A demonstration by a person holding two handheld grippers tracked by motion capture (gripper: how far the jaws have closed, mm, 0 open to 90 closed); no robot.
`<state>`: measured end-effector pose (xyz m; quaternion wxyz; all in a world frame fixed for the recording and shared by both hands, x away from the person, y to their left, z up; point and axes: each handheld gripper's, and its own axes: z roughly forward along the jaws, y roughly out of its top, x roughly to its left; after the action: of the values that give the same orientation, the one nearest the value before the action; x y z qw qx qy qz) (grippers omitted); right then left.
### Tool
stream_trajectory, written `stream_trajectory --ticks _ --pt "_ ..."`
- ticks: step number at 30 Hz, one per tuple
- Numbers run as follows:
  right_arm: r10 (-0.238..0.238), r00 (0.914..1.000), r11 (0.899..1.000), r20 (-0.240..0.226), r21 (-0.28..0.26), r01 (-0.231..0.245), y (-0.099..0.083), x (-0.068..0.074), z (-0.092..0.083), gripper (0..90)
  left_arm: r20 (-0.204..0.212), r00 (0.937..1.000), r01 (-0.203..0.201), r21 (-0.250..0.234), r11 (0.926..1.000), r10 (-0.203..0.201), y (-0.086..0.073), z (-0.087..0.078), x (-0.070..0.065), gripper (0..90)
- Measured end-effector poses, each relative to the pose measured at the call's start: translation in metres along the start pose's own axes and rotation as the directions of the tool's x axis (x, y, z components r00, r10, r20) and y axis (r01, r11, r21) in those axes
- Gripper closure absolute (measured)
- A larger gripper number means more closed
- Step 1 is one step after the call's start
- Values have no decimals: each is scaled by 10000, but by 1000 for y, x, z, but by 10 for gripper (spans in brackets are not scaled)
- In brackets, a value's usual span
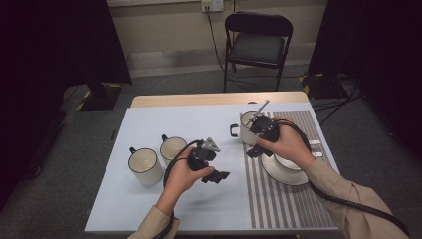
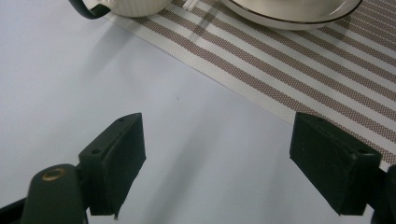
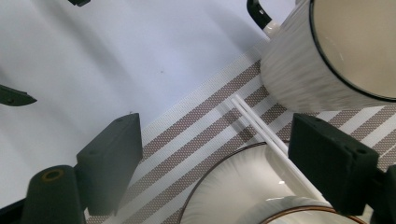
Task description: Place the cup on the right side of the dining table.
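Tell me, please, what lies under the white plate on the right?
The striped placemat lies under the plate, with white chopsticks running beneath its rim; the person's right hand covers part of it.

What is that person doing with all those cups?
A person holds a gripper in each hand over a table. The right gripper hangs open above a striped mat, beside a mug and a plate with white chopsticks leaning on its rim. The left gripper hangs open over bare table, holding nothing. Two more mugs stand to its left.
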<state>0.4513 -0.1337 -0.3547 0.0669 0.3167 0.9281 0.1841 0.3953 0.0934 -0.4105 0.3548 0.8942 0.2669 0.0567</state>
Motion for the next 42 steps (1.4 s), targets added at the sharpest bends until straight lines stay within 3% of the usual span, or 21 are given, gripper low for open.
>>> stream_trajectory --ticks 16,33,42 --pt "-230 9992 9997 -319 -5 230 -1 14 10 177 -97 9999 -114 102 9999 115 -11 -2 -3 180" --pt "-414 9978 9991 -524 59 417 -10 22 16 174 117 9999 34 53 10000 -34 -28 -6 -3 182" --pt "-533 9963 9984 -681 154 545 -15 27 19 171 20 9999 139 88 9999 -139 -38 -8 -2 182"
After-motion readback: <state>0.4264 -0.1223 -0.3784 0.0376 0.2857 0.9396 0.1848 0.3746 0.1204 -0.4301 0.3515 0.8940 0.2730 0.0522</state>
